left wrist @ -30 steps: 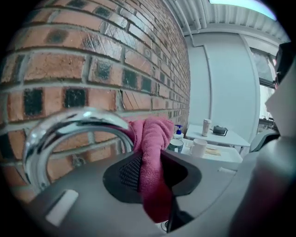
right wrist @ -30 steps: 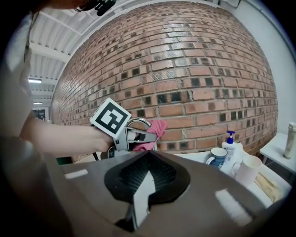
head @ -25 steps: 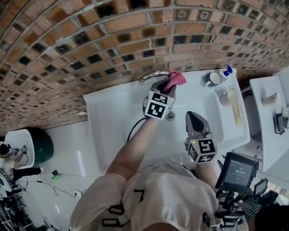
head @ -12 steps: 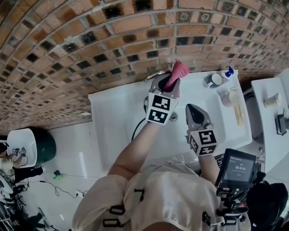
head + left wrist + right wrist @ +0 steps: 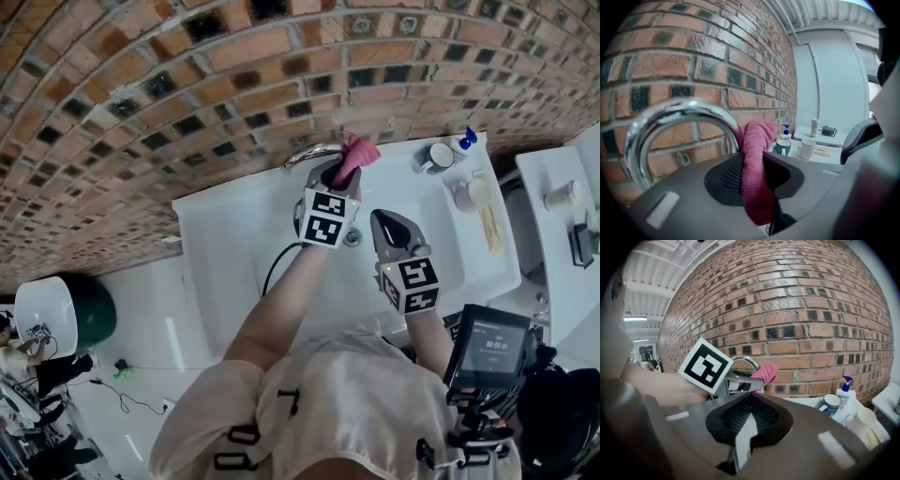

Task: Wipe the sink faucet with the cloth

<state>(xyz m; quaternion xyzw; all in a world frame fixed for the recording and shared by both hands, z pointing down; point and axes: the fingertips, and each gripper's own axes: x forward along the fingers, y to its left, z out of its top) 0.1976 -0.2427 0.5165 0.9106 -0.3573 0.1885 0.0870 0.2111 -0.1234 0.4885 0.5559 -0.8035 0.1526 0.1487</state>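
A curved chrome faucet [image 5: 309, 153] rises at the back rim of the white sink [image 5: 234, 225], against the brick wall. My left gripper [image 5: 339, 173] is shut on a pink cloth [image 5: 358, 155] and holds it right beside the faucet's arch. In the left gripper view the cloth [image 5: 757, 159] hangs pinched between the pads, with the spout [image 5: 670, 112] just to its left. My right gripper [image 5: 387, 225] hovers over the basin, jaws together and holding nothing. The right gripper view shows the faucet [image 5: 743, 361] and the cloth [image 5: 765, 372] ahead.
A dark mug [image 5: 437, 161], a white mug [image 5: 469, 197] and a soap bottle [image 5: 466, 142] stand on the sink's right ledge. The drain [image 5: 352, 238] lies under the left gripper. A black cable [image 5: 277, 267] trails across the basin. A small table [image 5: 553, 244] stands to the right.
The left gripper lifted the cloth up by the faucet, then brought it back down near where it was. The right gripper drifted a little left, toward the left gripper.
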